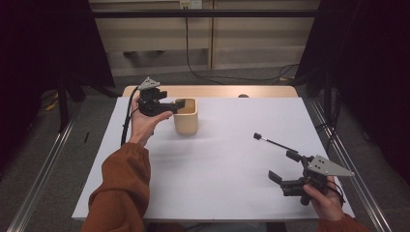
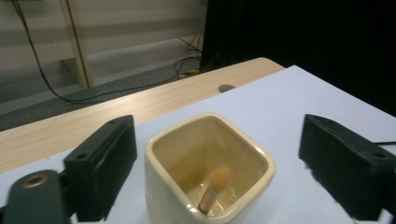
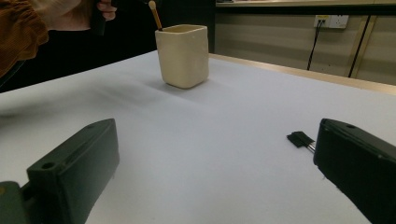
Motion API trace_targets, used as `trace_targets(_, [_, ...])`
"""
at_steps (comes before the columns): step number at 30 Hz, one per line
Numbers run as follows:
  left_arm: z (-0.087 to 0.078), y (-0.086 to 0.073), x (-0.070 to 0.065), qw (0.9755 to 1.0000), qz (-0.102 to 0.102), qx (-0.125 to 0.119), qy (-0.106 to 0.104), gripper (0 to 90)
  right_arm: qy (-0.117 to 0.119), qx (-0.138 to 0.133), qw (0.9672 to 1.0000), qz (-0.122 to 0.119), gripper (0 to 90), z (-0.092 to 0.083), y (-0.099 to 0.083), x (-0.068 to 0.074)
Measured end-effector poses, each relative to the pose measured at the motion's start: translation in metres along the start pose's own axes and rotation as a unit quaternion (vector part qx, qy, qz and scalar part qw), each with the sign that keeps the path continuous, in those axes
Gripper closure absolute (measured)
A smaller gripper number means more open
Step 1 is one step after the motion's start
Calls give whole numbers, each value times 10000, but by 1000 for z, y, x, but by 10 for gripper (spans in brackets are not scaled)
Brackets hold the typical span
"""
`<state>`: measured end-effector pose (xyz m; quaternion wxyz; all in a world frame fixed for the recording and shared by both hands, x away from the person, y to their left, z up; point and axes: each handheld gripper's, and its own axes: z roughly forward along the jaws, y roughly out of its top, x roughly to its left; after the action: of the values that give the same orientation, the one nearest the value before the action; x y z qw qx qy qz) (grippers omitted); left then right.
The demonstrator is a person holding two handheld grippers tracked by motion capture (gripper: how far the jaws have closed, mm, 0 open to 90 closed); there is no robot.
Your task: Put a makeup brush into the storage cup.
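Where cup [image 2: 177,196] rim cuts view, brush [image 2: 214,189] handle hidden.

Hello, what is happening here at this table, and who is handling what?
A person works with a gripper in each hand. The left gripper hovers over the cream cup with its jaws open; a wooden-handled brush stands inside the cup. The right gripper, also open and empty, waits near a black brush lying on the white table.
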<state>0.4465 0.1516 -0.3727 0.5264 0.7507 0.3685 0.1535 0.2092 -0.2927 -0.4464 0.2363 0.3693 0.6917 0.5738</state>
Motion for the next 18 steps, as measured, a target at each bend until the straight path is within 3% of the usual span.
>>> trace_targets(2, [-3,-1,-1,10000,-38,-55,-63,114,4,4,10000,5,0,0,0,0])
trace_targets(7, [-10,-2,-3,9998,-72,-189,-47,41,15,20,10000,11,0,1,0,0])
trace_targets(10, [-16,-5,-3,9998,11,-186,-67,17,13,39,10000,13,0,1,0,0])
trace_targets(13, [-21,-9,-2,9997,-1,-208,-100,26,3,49,10000,31,0,1,-1,0])
trace_targets(15, [-24,-12,-3,9998,115,-173,-63,33,6,56,10000,25,0,1,-1,0])
trace_targets(16, [-26,-14,-4,9999,81,-132,12,33,8,58,10000,24,0,1,-1,0])
trace_targets(18, [-30,-17,-4,9997,60,-214,-46,40,5,64,10000,44,0,1,-1,0])
